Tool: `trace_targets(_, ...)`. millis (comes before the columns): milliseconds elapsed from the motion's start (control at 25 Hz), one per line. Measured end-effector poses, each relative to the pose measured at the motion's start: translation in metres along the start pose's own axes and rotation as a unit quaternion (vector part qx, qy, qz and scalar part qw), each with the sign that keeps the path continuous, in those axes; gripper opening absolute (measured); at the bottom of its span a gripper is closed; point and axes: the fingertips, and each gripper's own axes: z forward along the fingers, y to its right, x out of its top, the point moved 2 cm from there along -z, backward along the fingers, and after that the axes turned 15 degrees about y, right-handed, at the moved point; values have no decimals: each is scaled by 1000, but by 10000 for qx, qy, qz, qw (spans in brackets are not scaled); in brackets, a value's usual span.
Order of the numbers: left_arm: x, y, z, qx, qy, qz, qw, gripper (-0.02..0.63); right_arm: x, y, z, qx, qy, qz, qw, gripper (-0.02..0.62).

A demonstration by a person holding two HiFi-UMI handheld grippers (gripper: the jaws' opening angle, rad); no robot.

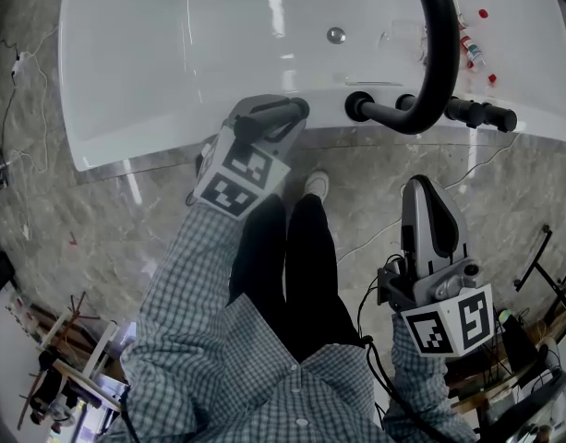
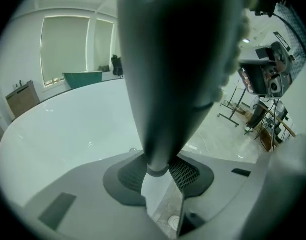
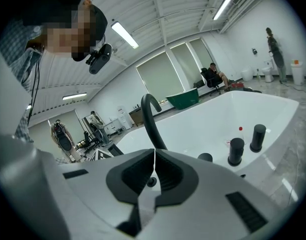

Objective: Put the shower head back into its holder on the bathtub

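Below, a white tub [image 1: 172,53] fills the top of the head view, and the person stands just beside its rim on a marble floor [image 1: 126,220]. A thick black hose [image 1: 439,44] rises from the rim in a tall loop and runs out of view. The shower head [image 2: 177,59] is off the tub. It is held near the rim by the left tongs [image 2: 160,176], which are closed on its narrow end while the wide end sticks out. The right tongs [image 3: 153,166] hang low and well apart from the tub, pressed together on nothing. Black fittings [image 1: 359,106] stand further along the rim; I cannot tell which is the holder. Three things could go wrong. The stiff hose may tug and twist the head in so slim a grip. The head may slip and strike the tub. Or it may be steered into the wrong fitting.
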Motion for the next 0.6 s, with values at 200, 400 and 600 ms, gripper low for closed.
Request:
trace_targets(200,-6,1,8,-56,-146,221,9996,140,-1,0,2,-6,-2,5,10000,18)
trace_targets(400,-5,1,13,-50,-211,238,9995,140,-1,0,3,-21,-12,18,10000,18)
trace_targets(600,-8,1,17,-62,-314,365,9988,140,-1,-1,4,-13,-25,42,10000,18)
